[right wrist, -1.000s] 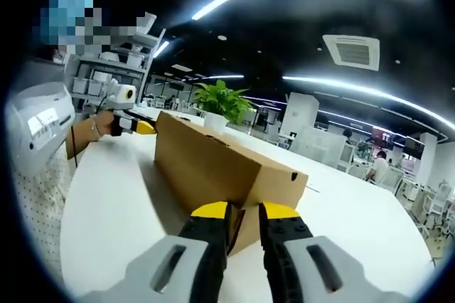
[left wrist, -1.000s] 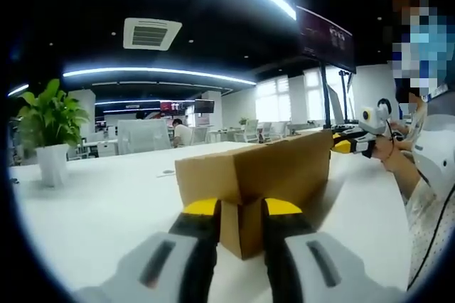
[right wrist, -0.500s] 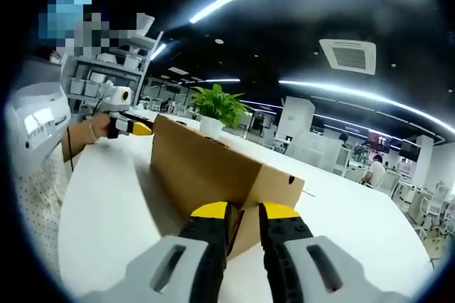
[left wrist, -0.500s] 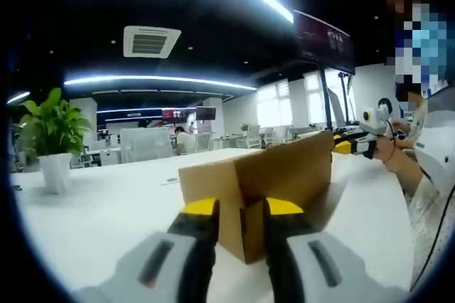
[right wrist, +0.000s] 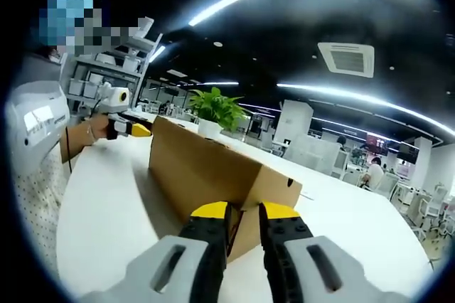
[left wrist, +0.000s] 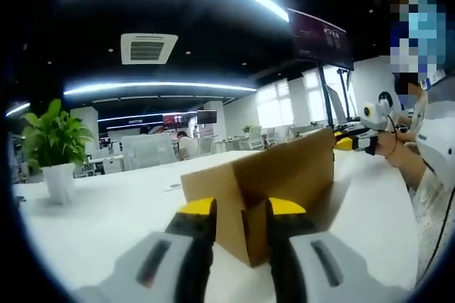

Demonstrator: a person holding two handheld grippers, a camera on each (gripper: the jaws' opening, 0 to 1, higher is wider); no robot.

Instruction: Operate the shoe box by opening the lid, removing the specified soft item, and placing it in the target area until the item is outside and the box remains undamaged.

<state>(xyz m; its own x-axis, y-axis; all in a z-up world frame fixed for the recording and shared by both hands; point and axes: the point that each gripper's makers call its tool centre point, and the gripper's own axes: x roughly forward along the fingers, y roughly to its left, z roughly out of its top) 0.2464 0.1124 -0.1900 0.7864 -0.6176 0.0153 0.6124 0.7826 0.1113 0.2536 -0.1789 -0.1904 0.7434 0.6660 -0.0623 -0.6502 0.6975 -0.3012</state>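
Box [left wrist: 274, 175] of brown cardboard lies lengthwise on the white tabletop [left wrist: 106, 210], lid down and closed as far as I can see; in the left gripper view its near end corner stands between my jaws, and in the right gripper view the opposite end [right wrist: 213, 175] does the same; a small dark hole marks the end face near the top corner in the right gripper view.

My left gripper [left wrist: 240, 209]: yellow-tipped jaws a little apart, one tip to each side of the box's corner edge; whether they press the card or merely flank it I cannot tell. My right gripper [right wrist: 243, 212]: same posture at the other end, tips narrowly apart with the corner between them; contact not clear.

Each gripper shows in the other's view at the far end of the box: the right one [left wrist: 355, 143] at the box's far top corner, held in a hand [left wrist: 394, 148]; the left one [right wrist: 131, 129] likewise, with a hand [right wrist: 92, 130] behind it.

Beyond the box, a potted plant [left wrist: 51, 146] in a white pot stands on the tabletop, well apart from it; in the right gripper view the plant [right wrist: 217, 109] rises behind the box's long top edge. Open office behind; ceiling light strips, a ceiling vent [left wrist: 148, 48]; a dark hanging screen [left wrist: 320, 38]; a seated person [right wrist: 371, 173] far off.
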